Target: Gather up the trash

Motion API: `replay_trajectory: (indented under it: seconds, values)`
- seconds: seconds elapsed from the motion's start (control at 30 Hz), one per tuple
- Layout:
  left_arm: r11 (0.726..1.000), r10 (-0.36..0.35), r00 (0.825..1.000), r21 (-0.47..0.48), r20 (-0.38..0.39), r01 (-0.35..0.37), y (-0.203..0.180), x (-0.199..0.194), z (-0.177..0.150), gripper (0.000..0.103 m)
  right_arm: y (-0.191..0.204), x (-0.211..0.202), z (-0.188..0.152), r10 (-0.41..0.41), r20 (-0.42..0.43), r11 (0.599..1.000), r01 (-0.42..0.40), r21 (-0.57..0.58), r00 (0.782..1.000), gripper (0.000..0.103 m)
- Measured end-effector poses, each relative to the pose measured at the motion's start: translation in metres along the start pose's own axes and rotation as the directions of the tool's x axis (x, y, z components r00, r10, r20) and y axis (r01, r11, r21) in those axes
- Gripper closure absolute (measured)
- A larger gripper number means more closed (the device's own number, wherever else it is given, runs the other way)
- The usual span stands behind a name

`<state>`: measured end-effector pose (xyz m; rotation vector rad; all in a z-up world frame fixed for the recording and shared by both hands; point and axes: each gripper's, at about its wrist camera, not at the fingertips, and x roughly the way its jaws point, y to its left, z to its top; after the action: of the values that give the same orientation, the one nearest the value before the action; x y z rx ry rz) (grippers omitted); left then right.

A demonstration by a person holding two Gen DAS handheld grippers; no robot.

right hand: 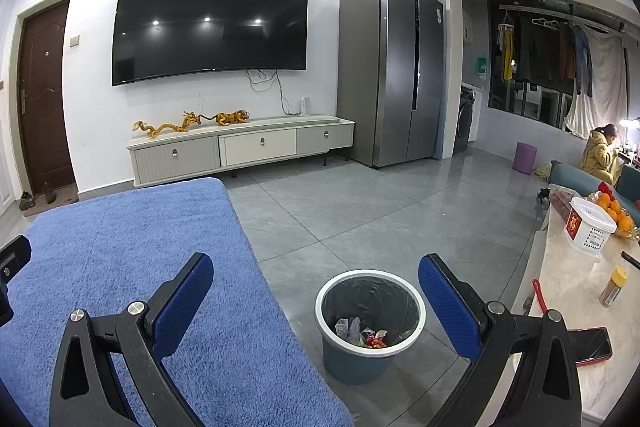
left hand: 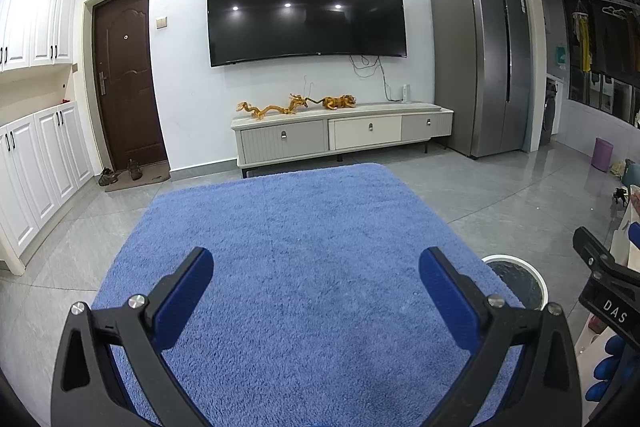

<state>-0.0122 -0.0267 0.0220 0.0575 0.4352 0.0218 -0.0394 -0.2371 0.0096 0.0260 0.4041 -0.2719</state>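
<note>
A blue trash bin [right hand: 370, 323] with a white rim and dark liner stands on the grey tile floor beside the blue rug [right hand: 132, 267]. Crumpled trash [right hand: 362, 333] lies in its bottom. My right gripper [right hand: 316, 297] is open and empty, held above the rug's edge and the bin. My left gripper [left hand: 316, 293] is open and empty over the blue rug [left hand: 296, 235]. The bin's rim [left hand: 516, 283] shows at the right in the left wrist view, with part of the right gripper [left hand: 604, 279] beyond it.
A marble table [right hand: 576, 283] at the right holds a white box [right hand: 590, 229], oranges [right hand: 614, 213], a small jar [right hand: 612, 287], a red tool [right hand: 540, 293] and a phone [right hand: 592, 345]. A TV cabinet [right hand: 240, 147], fridge [right hand: 394, 71] and purple stool [right hand: 525, 157] stand further back. A seated person [right hand: 600, 155] is at far right.
</note>
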Motion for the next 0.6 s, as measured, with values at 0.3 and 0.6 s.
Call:
replay_trajectory:
  seconds: [0.3,0.6]
  values:
    - [1.0,0.003,1.0,-0.01,-0.002,-0.003,0.0011,0.0002,-0.0025,0.0,0.0004,0.0,-0.0009,0.001,-0.001,1.0,-0.001,0.001,1.0,0.0]
    - [1.0,-0.012,1.0,-0.002,-0.015,0.012,-0.0028,0.001,-0.0053,0.0,0.0011,0.0011,-0.0018,-0.003,-0.007,1.0,0.003,0.001,1.0,0.0]
